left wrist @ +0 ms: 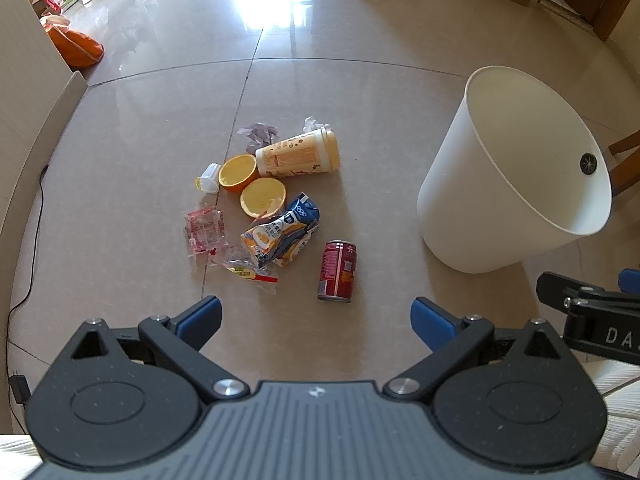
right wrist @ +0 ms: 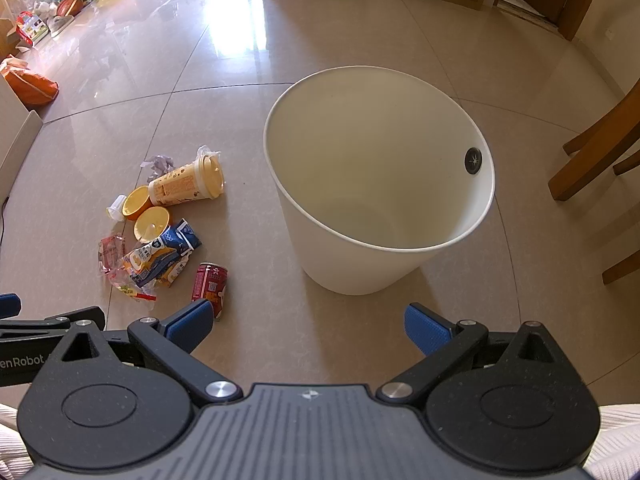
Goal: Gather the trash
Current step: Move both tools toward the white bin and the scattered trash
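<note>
Trash: a loose heap on the glossy beige tile floor [left wrist: 120,200], ahead of my left tool [left wrist: 316,316] and off to the left of my right tool [right wrist: 306,322].
Nearest piece: the red aluminium drink can [left wrist: 337,271], lying on its side just ahead of my left tool's blue finger pads [left wrist: 204,316], a little apart from the rest of the heap.
Beyond the can: a crumpled blue and yellow snack wrapper [left wrist: 282,236], clear plastic wrappers with red print [left wrist: 205,231], two hollow orange halves [left wrist: 252,184], a small white ribbed cap [left wrist: 209,178], a tipped yellow lidded drink cup [left wrist: 300,154] and crumpled tissue [left wrist: 260,134] farthest out.
Bin: the white plastic waste bin [right wrist: 352,264] stands upright straight ahead of my right tool; it looks empty, so I judge collecting has not started.
Left tool: spread wide, holding nothing.
Right tool: spread wide, holding nothing.
Step in hand: I judge it to be the first pick, and the can is the easy one.
How to do it well: I would lower the left tool over the can's middle, pads across its round body, since it may roll if nudged at one end; close firmly, lift clear, then carry it right over the bin rim before letting go.
</note>
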A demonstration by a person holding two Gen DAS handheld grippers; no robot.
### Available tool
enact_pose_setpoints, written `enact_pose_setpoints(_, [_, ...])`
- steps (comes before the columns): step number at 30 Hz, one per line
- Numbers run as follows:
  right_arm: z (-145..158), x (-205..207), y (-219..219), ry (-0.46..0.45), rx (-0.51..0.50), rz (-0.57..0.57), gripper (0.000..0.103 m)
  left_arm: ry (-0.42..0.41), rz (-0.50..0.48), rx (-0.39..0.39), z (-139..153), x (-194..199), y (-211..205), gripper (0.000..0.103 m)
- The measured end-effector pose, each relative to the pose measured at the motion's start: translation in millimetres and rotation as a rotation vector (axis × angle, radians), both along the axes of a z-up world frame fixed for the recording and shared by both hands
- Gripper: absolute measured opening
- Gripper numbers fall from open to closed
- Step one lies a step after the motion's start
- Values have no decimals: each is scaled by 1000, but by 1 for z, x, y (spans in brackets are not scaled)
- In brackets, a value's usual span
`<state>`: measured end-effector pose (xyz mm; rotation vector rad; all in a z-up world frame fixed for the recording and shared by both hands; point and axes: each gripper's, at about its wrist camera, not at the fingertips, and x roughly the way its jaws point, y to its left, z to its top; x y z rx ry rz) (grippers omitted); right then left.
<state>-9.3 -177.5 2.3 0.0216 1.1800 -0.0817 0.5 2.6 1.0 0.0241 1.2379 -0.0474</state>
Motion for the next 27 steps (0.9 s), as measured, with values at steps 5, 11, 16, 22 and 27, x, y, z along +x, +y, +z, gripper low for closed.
enact_pose_setpoints(5, [-1,0,-1,1,1,-3,103,1,2,-1,0,0,0,100])
enact_pose_setpoints(11, [-1,0,-1,1,-2,-2,103,0,4,-1,-3,0,1,100])
enact_pose_setpoints(16, [-1,0,-2,2,-2,-9,103,0,4,1,-3,0,1,100])
enact_pose_setpoints(22, [-3,1,-2,2,-4,-10,103,-7,2,3,-3,-1,1,100])
enact_pose_setpoints(27, [-4,0,-2,-1,-5,-15,103,-12,0,7,-1,-2,1,100])
